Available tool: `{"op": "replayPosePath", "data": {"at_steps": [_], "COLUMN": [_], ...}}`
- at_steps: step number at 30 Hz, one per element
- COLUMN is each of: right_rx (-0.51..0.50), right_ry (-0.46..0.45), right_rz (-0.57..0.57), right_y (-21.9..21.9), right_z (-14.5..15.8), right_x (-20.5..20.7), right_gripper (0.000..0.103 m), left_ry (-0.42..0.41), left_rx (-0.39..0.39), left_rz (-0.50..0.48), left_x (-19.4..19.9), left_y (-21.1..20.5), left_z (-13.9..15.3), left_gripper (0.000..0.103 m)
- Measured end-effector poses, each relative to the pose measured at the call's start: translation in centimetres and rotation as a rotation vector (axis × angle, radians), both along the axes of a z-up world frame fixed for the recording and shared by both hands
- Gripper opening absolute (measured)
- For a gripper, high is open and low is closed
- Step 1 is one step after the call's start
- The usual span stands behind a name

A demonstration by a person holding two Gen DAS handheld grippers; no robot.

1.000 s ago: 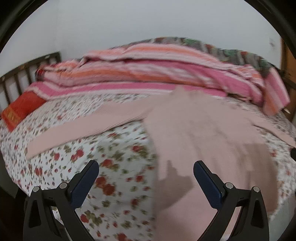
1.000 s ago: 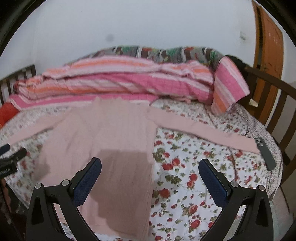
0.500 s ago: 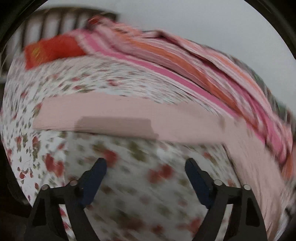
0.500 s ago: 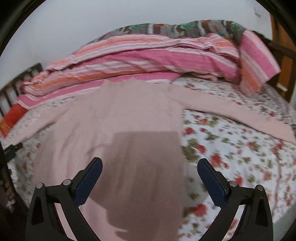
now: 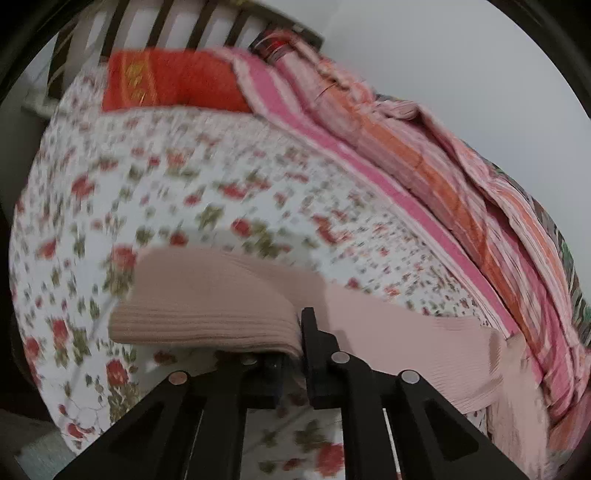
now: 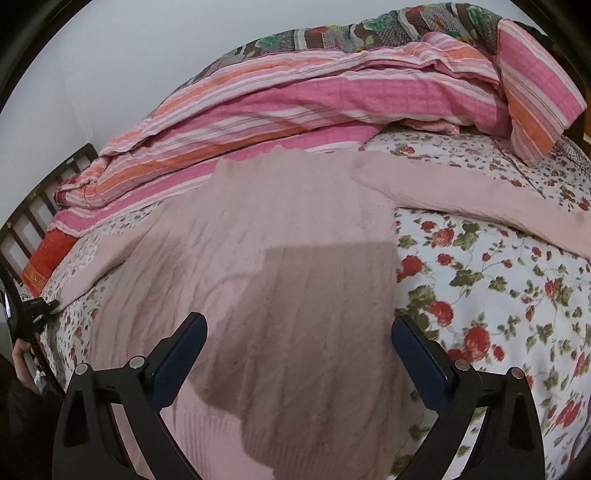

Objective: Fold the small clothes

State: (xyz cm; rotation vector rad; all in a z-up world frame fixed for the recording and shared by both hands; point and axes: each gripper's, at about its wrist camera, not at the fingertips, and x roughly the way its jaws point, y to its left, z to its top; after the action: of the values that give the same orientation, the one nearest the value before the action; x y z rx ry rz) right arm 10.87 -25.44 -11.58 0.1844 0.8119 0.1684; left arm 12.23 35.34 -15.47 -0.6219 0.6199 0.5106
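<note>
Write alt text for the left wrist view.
The left tongs are shut on the cuff of a pink sweater's sleeve, which lies across a flowered bedsheet. Behind are a red pillow, a striped blanket and a dark slatted headboard.

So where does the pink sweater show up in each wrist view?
Left wrist: only one sleeve of the pink sweater shows, lower centre, its cuff pinched in the shut left gripper.
Right wrist: the sweater's body fills the centre, above the open right gripper; the other sleeve runs right.
Shared landmark: the red pillow, top left in the left view, at the left edge in the right view.
</note>
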Motion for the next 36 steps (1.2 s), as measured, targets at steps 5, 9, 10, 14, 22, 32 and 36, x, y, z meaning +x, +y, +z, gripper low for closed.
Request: {"op": "replayPosePath", "data": {"at_steps": [5, 9, 10, 14, 22, 32, 36], "right_rx": [-0.025, -0.016, -0.017, -0.001, 0.02, 0.006, 0.017], "right_ry": [-0.028, -0.049, -0.052, -0.055, -0.055, -0.029, -0.024], "right_rz": [-0.013, -0.028, -0.033, -0.073, -0.158, -0.216, -0.204], "right_y": [-1.5, -3.3, -3.8, -5.9, -10.2, -12.8, -12.3], "right_z": [0.4, 0.5, 0.5, 0.4, 0.3, -1.0, -1.2], "right_x": [0.1, -0.4, -0.5, -1.3, -4.4, -5.5, -4.4], "right_gripper": [0.099, 0.099, 0.099, 0.099, 0.099, 0.099, 0.099], "left_ry": [-0.042, -0.094, -0.105, -0.129, -0.105, 0.021, 0.019], "left_rx": [0.135, 0.199, 0.207, 0.248, 0.287, 0.174, 0.176], "left_rz": [-0.14, -0.264, -0.303, -0.464, -0.776, -0.999, -1.014], "left_x": [2.6, 5.5, 6.6, 10.8, 15.0, 15.5, 14.9], "left_y": [-5.2, -11.2, -13.1, -21.5, -39.3, -47.8, -46.9], "left_z": [5.1, 8.8, 9.6, 11.7, 10.2, 3.6, 4.2], "left_gripper": [0.008, 0.007, 0.007, 0.007, 0.007, 0.015, 0.069]}}
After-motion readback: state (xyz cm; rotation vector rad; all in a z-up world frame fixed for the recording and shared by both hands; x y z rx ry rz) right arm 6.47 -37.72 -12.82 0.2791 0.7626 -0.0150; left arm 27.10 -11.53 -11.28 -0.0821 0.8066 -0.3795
